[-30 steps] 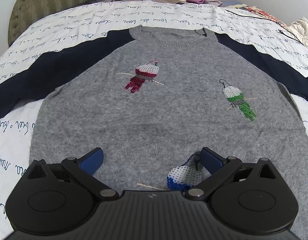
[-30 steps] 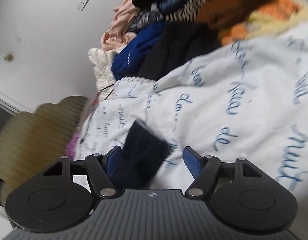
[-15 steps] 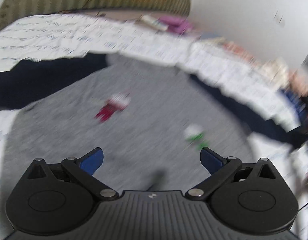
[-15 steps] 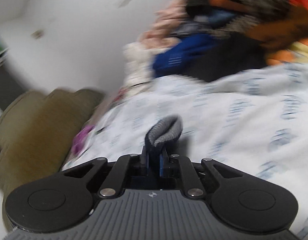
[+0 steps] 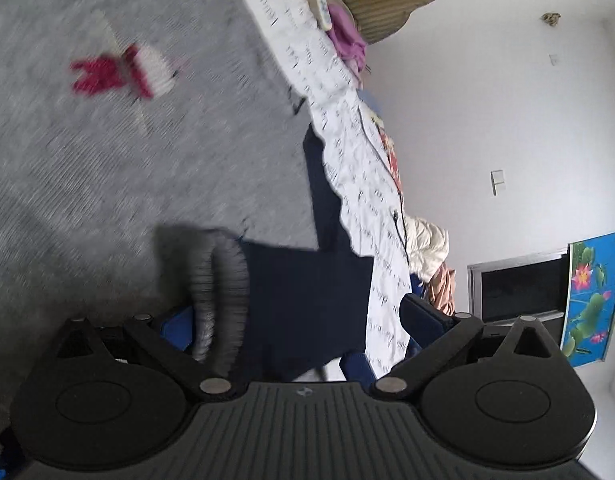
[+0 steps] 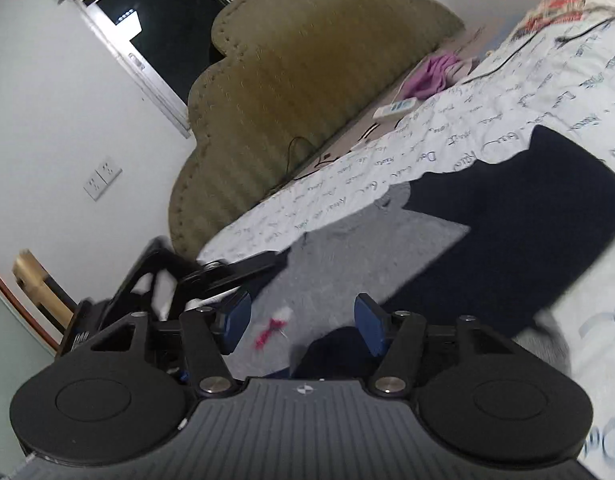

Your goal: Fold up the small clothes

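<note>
Grey sweater [image 5: 107,152] blurs; both the left gripper [image 5: 303,316] and right gripper [image 6: 301,318] gape empty, the right's jaws just opened, over the white printed bedspread [image 6: 487,120].

A grey knitted sweater [image 5: 107,168] lies spread flat on the bed, front up, with a small red-and-white figure [image 5: 123,74] stitched on its chest. Its navy sleeve [image 5: 307,292] is folded in across the body from about three o'clock, lying flat on the grey knit. The sleeve's ribbed grey cuff [image 5: 221,292] stands curled up at the end, toward six o'clock.
</note>
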The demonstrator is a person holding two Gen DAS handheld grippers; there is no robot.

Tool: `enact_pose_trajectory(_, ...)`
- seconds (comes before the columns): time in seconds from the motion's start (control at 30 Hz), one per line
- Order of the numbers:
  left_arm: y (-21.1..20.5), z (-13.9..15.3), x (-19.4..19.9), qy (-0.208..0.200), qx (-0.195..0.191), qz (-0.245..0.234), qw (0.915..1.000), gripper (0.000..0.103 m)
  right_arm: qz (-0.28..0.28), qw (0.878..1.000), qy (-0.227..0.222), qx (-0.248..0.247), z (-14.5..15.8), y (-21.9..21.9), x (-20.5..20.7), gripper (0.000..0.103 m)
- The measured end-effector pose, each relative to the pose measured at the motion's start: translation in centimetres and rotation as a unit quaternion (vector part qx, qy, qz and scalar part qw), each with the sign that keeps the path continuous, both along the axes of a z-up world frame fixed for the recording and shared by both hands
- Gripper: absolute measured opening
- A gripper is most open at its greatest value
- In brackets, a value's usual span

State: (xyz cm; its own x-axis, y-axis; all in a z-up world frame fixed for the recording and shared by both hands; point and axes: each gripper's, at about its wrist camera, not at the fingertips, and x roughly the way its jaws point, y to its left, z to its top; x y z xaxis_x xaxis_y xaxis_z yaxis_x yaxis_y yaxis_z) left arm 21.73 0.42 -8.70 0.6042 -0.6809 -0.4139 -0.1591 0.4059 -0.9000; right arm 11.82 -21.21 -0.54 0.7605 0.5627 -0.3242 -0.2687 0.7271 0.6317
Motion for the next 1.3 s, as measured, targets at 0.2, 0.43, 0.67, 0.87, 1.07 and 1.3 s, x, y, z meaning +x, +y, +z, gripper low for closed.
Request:
enact_pose_trajectory(0.2, -0.9, 0.3, -0.1, -0.008, 0.016, 0.007, 0.9998, 0.099, -0.049, 0.997, 0.051, 0.017, -2.5, -1.5, -3.8, 0.061)
enact_pose_trajectory(0.43, -2.5, 0.6, 0.2, 0.002, 0.138, -0.029, 0.9901, 0.046, -0.066, 0.995, 0.067, 0.037, -6.0, -1.7, -5.2, 0.062)
enact_pose_trajectory(0.67, -2.4, 1.6, 2.2, -0.006, 0.22, -0.062, 0.9735, 0.009, -0.066, 0.995, 0.057, 0.047, -6.3, -1.9, -6.1, 0.067)
enact_pose_trajectory(0.87, 1.6, 5.3, 3.8, -0.049, 0.279, -0.035, 0.9585, 0.008, -0.062, 0.995, 0.056, 0.053, -6.9, -2.1, -5.1, 0.069)
enact_pose_trajectory(1.07, 8.0, 7.1, 6.3, -0.04, 0.327, 0.006, 0.9441, 0.008, -0.056, 0.996, 0.053, 0.052, -7.0, -2.0, -5.0, 0.072)
enact_pose_trajectory(1.3, 14.5, 5.4, 6.3, -0.003, 0.349, 0.057, 0.9355, 0.008, -0.051, 0.996, 0.051, 0.052, -7.0, -1.8, -4.8, 0.073)
